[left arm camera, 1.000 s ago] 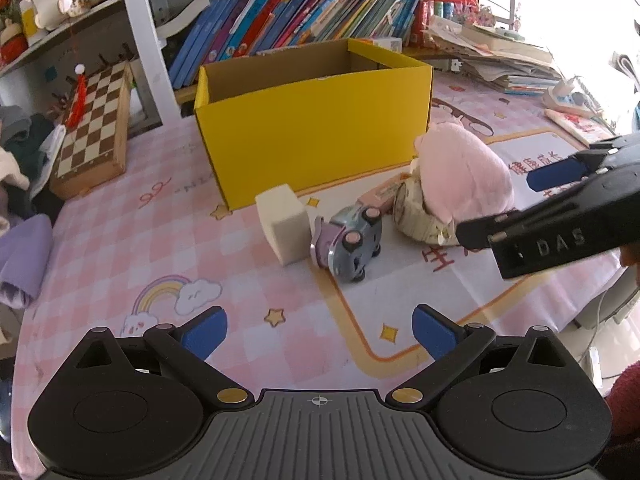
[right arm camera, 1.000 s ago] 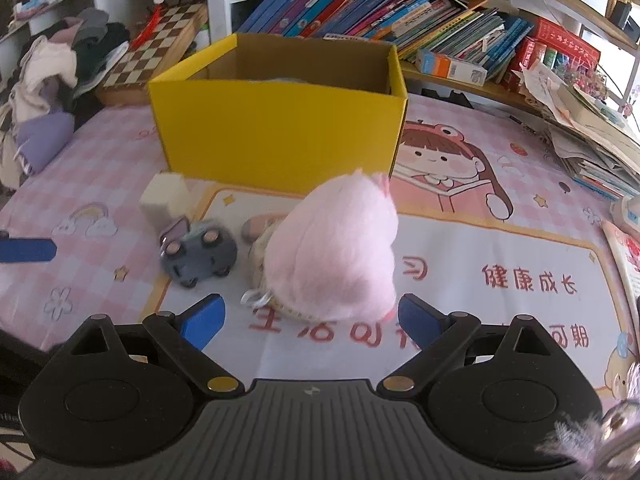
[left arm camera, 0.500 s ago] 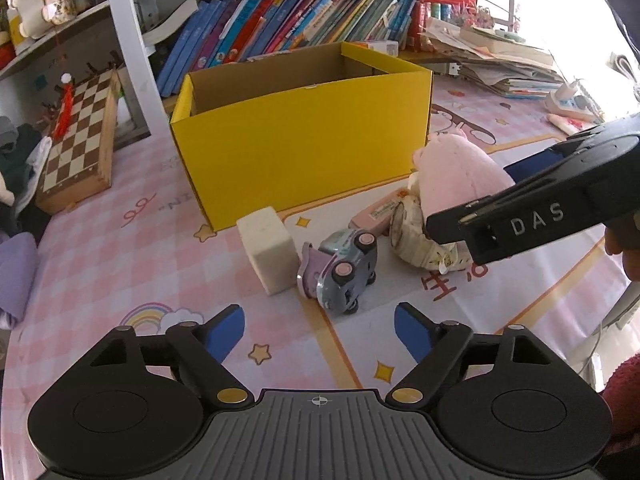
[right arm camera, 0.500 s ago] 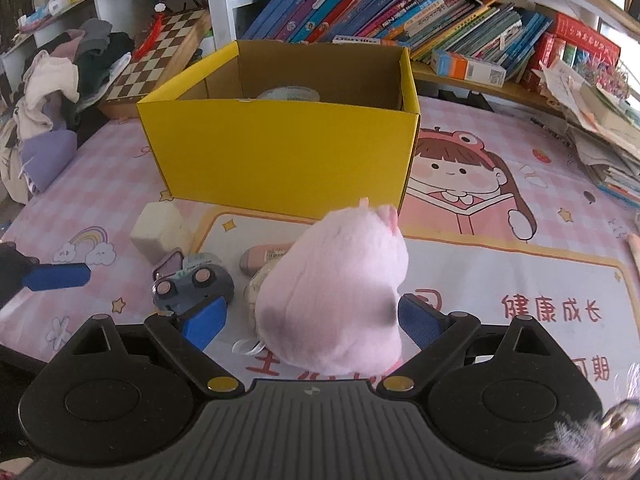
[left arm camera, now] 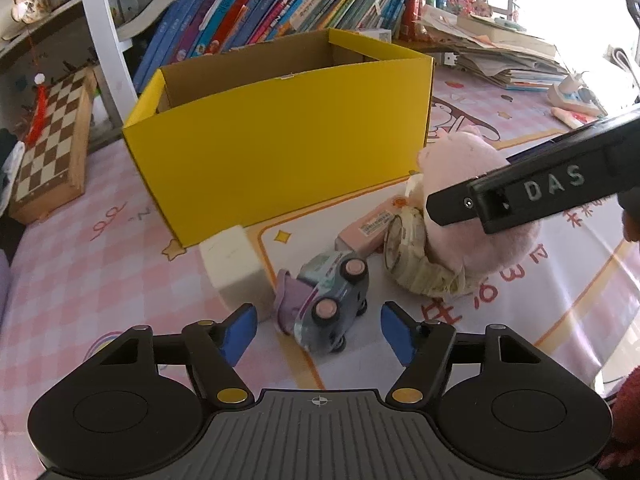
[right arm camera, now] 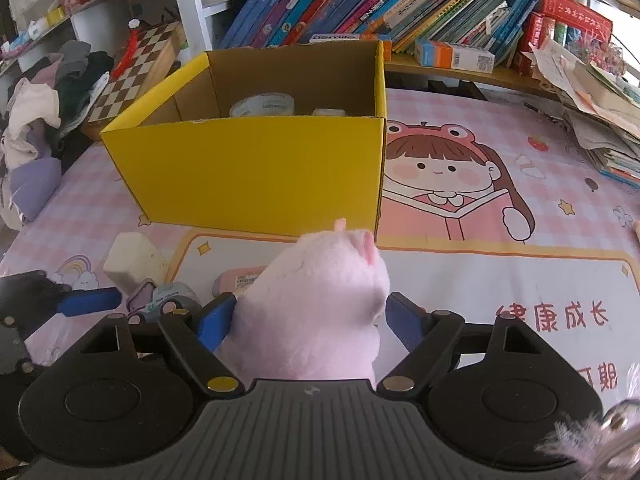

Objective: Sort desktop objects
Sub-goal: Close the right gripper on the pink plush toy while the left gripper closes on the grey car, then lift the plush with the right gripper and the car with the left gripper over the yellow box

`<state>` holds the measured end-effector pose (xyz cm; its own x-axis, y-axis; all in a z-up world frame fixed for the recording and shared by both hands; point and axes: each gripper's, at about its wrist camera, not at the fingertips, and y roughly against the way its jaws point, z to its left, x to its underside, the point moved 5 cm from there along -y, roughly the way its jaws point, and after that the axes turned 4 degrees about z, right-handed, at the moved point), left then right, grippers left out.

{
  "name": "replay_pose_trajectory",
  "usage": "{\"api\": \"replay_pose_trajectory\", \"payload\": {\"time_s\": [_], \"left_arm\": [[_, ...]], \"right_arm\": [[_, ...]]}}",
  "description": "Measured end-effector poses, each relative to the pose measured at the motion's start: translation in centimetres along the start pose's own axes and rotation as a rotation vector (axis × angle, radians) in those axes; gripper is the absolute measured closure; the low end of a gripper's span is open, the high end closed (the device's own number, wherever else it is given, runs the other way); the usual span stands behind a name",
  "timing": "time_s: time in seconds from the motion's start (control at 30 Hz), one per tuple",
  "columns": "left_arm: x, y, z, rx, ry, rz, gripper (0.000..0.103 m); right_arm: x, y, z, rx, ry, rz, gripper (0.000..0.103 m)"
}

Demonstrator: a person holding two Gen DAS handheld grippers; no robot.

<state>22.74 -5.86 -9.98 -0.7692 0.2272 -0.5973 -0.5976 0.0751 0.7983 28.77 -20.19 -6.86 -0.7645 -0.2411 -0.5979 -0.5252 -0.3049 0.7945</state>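
The pink plush toy [right arm camera: 320, 304] sat between the right gripper's [right arm camera: 308, 320] blue pads, which pressed its sides, on the mat before the yellow box [right arm camera: 256, 168]; the left gripper [left arm camera: 318, 332] stood spread. The toy car [left arm camera: 328, 300] lay on its side between those open fingers, untouched.

We cannot see watch [left arm camera: 404, 248] band under plush toy [left arm camera: 476, 200]; eraser [right arm camera: 236, 280] end hidden; tape roll [right arm camera: 262, 105] partly behind box [right arm camera: 256, 168] wall.
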Motion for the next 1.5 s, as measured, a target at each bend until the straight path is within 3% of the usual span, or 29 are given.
{"api": "replay_pose_trajectory", "payload": {"time_s": [0.33, 0.4, 0.47, 0.5, 0.73, 1.1, 1.5], "left_arm": [[-0.5, -1.0, -0.6, -0.011, -0.025, 0.0, 0.034], [-0.4, -1.0, -0.5, -0.011, -0.021, 0.002, 0.035], [-0.4, -1.0, -0.4, -0.013, -0.016, 0.004, 0.042], [-0.3, -1.0, -0.3, -0.017, -0.013, 0.005, 0.051], [-0.1, 0.0, 0.1, 0.02, 0.023, 0.003, 0.066], [-1.1, 3.1, 0.5, 0.058, 0.046, -0.084, 0.067], [-3.8, 6.8, 1.6, 0.064, 0.069, -0.214, 0.067]], "right_arm": [[0.2, -0.6, 0.1, -0.029, 0.044, 0.026, 0.022], [0.3, -0.6, 0.2, -0.035, 0.046, 0.03, 0.026], [0.4, -0.5, 0.2, -0.037, 0.051, 0.027, 0.03], [0.4, -0.4, 0.3, -0.037, 0.054, 0.025, 0.033], [0.5, 0.5, 0.6, -0.027, 0.073, 0.004, 0.042], [0.4, 2.6, 0.5, -0.007, 0.067, -0.044, 0.043], [-2.0, 5.7, 0.5, -0.028, 0.073, -0.142, 0.043]]}}
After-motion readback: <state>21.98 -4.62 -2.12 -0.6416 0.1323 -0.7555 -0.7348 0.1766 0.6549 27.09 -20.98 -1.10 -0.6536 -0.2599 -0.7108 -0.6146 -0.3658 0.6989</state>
